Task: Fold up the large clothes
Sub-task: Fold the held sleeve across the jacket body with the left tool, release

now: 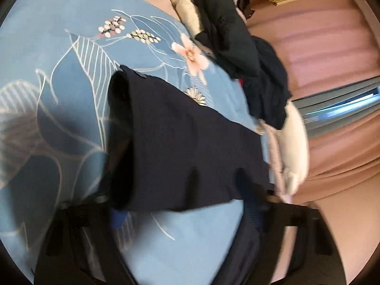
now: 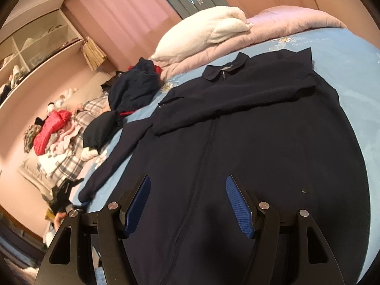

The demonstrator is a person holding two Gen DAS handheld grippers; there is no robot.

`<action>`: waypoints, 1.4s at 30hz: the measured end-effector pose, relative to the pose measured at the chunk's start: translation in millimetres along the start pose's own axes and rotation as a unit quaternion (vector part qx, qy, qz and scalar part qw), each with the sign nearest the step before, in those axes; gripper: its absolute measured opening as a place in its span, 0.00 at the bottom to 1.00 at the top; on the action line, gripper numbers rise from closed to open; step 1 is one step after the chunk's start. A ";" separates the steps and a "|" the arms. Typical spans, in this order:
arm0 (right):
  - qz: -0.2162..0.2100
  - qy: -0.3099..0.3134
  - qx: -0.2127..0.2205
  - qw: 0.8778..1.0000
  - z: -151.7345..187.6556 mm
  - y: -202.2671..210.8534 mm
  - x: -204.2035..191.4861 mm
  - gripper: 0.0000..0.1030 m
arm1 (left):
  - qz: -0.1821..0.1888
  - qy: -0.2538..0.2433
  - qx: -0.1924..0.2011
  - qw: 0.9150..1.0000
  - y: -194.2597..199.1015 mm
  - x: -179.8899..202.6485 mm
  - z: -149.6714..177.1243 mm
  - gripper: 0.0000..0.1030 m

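Two claws over bed (image 2: 351, 54) with blue floral sheet. Right claw (image 2: 187, 204) spread wide, blue pads (image 2: 238, 211) empty, hovering above lower front of navy jacket (image 2: 249, 130) lying flat, collar far, one sleeve folded across chest. Left claw (image 1: 182, 204) pinching navy fabric edge (image 1: 190, 147), lifted off sheet; view blurred. Dark clothes heap (image 2: 133, 87) beside white pillow (image 2: 201, 33).

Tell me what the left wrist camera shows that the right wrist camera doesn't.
Only the left view shows the bedsheet's big leaf and pink flower print, and the left tongs up against a lifted sleeve, blurred.

Only the right view shows the whole navy jacket lying flat, its collar, the shelves and the open right tongs.

Both show the white pillow and the dark clothes pile.
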State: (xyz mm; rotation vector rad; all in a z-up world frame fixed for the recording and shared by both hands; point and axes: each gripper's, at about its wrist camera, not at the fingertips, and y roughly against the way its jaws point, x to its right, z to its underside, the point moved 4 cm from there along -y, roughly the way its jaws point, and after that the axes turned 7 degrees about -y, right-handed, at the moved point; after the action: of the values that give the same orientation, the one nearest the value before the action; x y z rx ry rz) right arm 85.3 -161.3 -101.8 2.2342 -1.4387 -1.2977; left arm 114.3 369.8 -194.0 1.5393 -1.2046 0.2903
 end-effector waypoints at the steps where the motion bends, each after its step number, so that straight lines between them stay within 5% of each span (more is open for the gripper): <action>1: 0.004 0.001 -0.003 1.000 0.6 -1.8 0.2 0.65 | -0.002 -0.001 -0.008 1.000 -4.5 -2.9 -0.6 0.33; 2: 0.008 0.002 -0.006 1.000 -0.3 -4.7 -0.4 0.65 | -0.011 -0.002 -0.019 1.000 -8.9 -5.6 0.2 0.15; 6: 0.006 0.002 -0.010 1.000 -2.5 -12.7 -3.4 0.65 | -0.048 -0.038 -0.019 0.998 -8.3 -0.6 -4.6 0.12; 10: -0.005 0.002 -0.017 1.000 0.8 -19.7 -2.4 0.65 | -0.061 -0.110 0.036 0.991 9.0 40.9 -26.6 0.10; 14: -0.010 0.000 -0.024 1.000 2.8 -22.4 6.1 0.65 | -0.062 -0.187 0.066 0.978 15.3 108.8 -45.0 0.10; 20: -0.027 -0.024 -0.018 0.999 -2.2 -12.5 25.8 0.65 | -0.030 -0.308 0.102 0.946 10.9 247.0 -32.5 0.10; 26: -0.080 -0.039 0.004 0.996 -8.8 11.9 37.4 0.65 | 0.038 -0.405 0.087 0.909 -20.8 387.6 37.5 0.10; 31: -0.088 -0.052 0.022 0.994 -8.3 30.8 55.9 0.65 | 0.072 -0.490 0.031 0.868 -72.8 467.6 138.7 0.10; 37: -0.074 -0.116 0.041 0.990 -5.8 42.7 97.0 0.65 | 0.045 -0.563 -0.046 0.824 -157.5 482.8 262.8 0.11; 40: -0.072 -0.129 0.046 0.988 -5.5 47.7 106.2 0.65 | 0.021 -0.566 -0.088 0.820 -200.8 466.9 306.3 0.13; 42: -0.074 -0.137 0.047 0.987 -6.6 49.4 109.9 0.65 | 0.006 -0.565 -0.118 0.816 -226.3 453.4 325.9 0.29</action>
State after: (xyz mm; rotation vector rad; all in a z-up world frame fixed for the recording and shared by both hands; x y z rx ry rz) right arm 74.5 -277.4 -132.5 2.3347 -1.4728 -1.6750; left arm 368.9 -171.2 -120.1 1.4583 -2.0406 -0.8896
